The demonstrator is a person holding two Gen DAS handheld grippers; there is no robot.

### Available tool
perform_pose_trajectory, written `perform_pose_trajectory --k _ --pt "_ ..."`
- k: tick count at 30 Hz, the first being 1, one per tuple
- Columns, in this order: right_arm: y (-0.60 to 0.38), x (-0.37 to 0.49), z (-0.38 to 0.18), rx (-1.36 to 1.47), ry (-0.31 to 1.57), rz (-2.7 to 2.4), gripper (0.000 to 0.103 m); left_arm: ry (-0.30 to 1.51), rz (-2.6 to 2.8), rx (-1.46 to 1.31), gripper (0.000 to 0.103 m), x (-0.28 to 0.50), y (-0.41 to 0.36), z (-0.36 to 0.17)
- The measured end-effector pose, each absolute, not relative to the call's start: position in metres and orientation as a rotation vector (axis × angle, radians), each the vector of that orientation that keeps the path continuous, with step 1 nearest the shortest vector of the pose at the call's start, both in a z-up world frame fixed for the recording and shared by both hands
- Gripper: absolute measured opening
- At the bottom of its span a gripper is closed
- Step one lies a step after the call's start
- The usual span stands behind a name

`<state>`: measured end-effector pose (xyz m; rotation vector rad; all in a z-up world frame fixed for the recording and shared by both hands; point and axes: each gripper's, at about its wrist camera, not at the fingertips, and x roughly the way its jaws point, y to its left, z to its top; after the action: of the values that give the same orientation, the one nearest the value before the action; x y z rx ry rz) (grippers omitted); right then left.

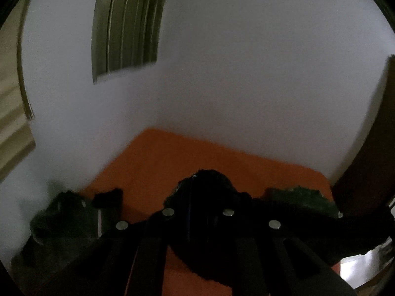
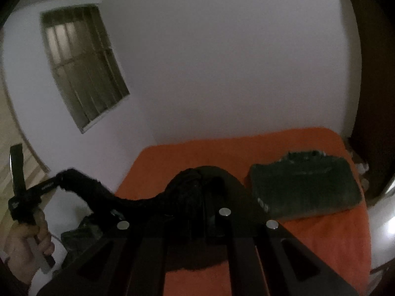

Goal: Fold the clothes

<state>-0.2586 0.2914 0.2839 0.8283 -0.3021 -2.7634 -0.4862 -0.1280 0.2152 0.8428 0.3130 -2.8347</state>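
A black garment (image 2: pixel 138 204) hangs stretched between my two grippers above an orange bed sheet (image 2: pixel 321 234). In the right wrist view, my right gripper (image 2: pixel 200 178) is shut on a bunched end of it. The cloth runs left from there to my left gripper (image 2: pixel 55 181), which a hand (image 2: pixel 27 244) holds. In the left wrist view, my left gripper (image 1: pixel 197 185) is shut on a dark wad of the black garment (image 1: pixel 205 246), which sags down onto the orange bed sheet (image 1: pixel 153 172). The fingertips of both grippers are hidden in the cloth.
A folded dark green garment (image 2: pixel 303 187) lies on the sheet at the right, also seen as a folded dark green garment (image 1: pixel 301 197). A dark heap of clothes (image 1: pixel 64 219) sits at the bed's left edge by the white wall (image 1: pixel 246 86). A barred window (image 2: pixel 81 69) is high on the wall. A dark wooden panel (image 1: pixel 365 172) stands at the right.
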Motion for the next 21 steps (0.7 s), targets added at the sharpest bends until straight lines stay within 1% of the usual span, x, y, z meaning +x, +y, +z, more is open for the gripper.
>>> perform_pose_trajectory --k 3,4,6,8,9,10,12,13,15,16,18,21 --pt "0.302 -0.21 0.257 0.79 -0.314 -2.781 0.005 0.351 -2.877 0.763 0.011 -0.432 -0.119 0.198" --pt "0.304 -0.191 0.238 0.786 -0.329 -2.795 0.005 0.369 -2.889 0.743 0.011 -0.41 -0.118 0.182" --pt "0.31 -0.153 0.196 0.791 -0.379 -2.822 0.005 0.331 -2.919 0.75 0.011 -0.359 -0.111 0.13" --pt "0.312 -0.116 0.133 0.866 -0.453 -2.804 0.005 0.371 -2.921 0.72 0.011 -0.316 -0.111 0.076" --pt "0.312 -0.097 0.1 0.905 -0.49 -2.792 0.005 0.36 -2.904 0.732 0.011 -0.294 -0.111 0.037" --pt "0.311 -0.084 0.065 0.998 -0.488 -2.774 0.005 0.328 -2.88 0.769 0.011 -0.277 -0.109 0.001" --pt "0.306 -0.059 -0.006 1.204 -0.466 -2.725 0.005 0.247 -2.786 0.968 0.011 -0.253 -0.105 -0.077" --pt "0.304 -0.049 -0.041 1.318 -0.463 -2.688 0.005 0.251 -2.746 1.09 0.011 -0.244 -0.105 -0.111" --pt "0.304 -0.033 -0.105 1.54 -0.517 -2.574 0.005 0.233 -2.659 1.29 0.011 -0.224 -0.104 -0.171" --pt "0.304 -0.025 -0.137 1.647 -0.546 -2.508 0.005 0.208 -2.615 1.351 0.011 -0.215 -0.103 -0.192" --pt "0.309 -0.015 -0.175 1.779 -0.606 -2.429 0.005 0.166 -2.579 1.449 0.011 -0.194 -0.099 -0.227" --pt "0.311 -0.003 -0.19 1.812 -0.559 -2.437 0.006 -0.019 -2.607 1.497 0.011 -0.18 -0.082 -0.236"
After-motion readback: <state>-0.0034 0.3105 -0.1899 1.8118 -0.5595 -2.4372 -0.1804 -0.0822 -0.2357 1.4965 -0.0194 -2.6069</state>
